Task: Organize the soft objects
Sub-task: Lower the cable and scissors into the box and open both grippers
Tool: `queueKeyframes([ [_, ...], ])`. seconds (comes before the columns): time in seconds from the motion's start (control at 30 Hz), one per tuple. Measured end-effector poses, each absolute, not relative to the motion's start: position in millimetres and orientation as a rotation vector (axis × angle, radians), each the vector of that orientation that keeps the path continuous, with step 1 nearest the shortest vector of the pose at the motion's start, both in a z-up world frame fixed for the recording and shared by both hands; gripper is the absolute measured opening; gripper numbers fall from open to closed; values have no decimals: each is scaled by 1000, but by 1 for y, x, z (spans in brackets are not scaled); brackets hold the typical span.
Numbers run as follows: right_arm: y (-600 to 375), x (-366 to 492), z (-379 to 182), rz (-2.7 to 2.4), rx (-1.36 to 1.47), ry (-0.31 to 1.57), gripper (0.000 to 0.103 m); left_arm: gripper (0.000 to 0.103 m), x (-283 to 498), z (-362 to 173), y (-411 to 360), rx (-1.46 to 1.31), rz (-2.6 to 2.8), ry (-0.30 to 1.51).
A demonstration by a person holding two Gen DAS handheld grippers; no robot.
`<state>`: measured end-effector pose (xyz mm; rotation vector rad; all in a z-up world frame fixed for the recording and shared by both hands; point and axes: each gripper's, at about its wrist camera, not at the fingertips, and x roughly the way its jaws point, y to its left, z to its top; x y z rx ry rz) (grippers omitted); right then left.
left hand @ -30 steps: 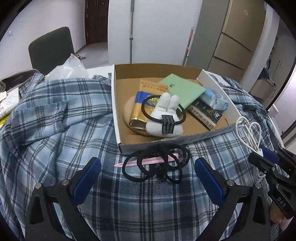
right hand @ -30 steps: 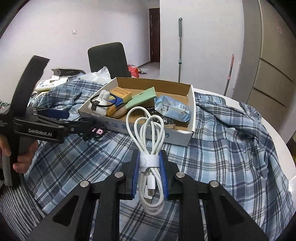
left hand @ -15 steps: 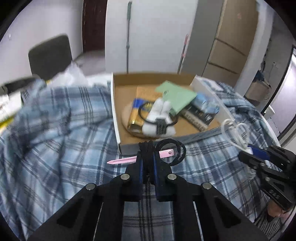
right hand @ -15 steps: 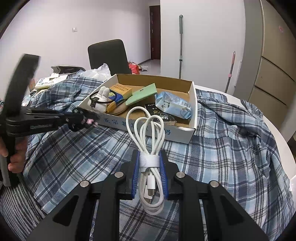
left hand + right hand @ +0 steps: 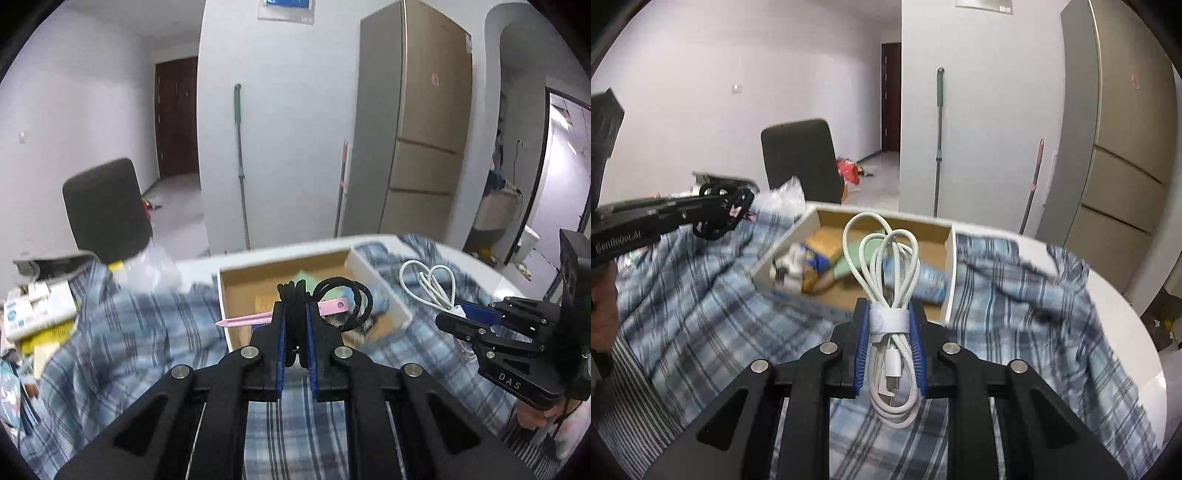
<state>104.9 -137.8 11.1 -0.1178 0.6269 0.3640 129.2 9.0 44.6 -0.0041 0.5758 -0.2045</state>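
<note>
Two handheld grippers are raised above a worktop draped in a blue plaid shirt [image 5: 1027, 295]. Left gripper [image 5: 294, 325]: jaws clamped on a bundle of black hair ties [image 5: 341, 295] with a pink stick [image 5: 258, 316] threaded through it crosswise, the bundle lifted clear of the cloth. Right gripper [image 5: 889, 332]: jaws pinched on a coiled white cable [image 5: 886, 266] at its white strap, loops standing upward, plug end hanging below. Beyond both, an open cardboard box [image 5: 951, 266] sits on the shirt, holding a white plush toy [image 5: 788, 266], a green card [image 5: 849, 262], a pale blue packet [image 5: 931, 280] and yellow-blue packaging, partly blurred. Farther left on the worktop, a crumpled clear plastic bag [image 5: 788, 195]. Behind it, a dark chair [image 5: 799, 158]. Against the far wall, a green-handled mop [image 5: 939, 136] and a tall refrigerator [image 5: 421, 133].
</note>
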Motion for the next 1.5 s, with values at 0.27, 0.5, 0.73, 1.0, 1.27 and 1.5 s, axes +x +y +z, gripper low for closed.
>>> queueKeyframes([
  [0.27, -124, 161, 51, 322, -44, 566, 20, 11, 192, 68, 1, -63, -176, 619],
  [0.5, -112, 209, 29, 306, 18, 657, 20, 11, 231, 40, 7, -86, -169, 699],
  [0.73, -107, 224, -12, 339, 49, 739, 20, 11, 252, 4, 6, -65, -194, 780],
  [1.0, -110, 233, -33, 349, 52, 784, 20, 21, 254, -8, 7, -55, -165, 805],
  [1.27, -102, 232, -37, 385, 55, 798, 20, 57, 246, 2, 12, -65, -141, 749],
  [1.5, -87, 232, -48, 438, 31, 811, 20, 57, 241, 11, 17, -76, -132, 710],
])
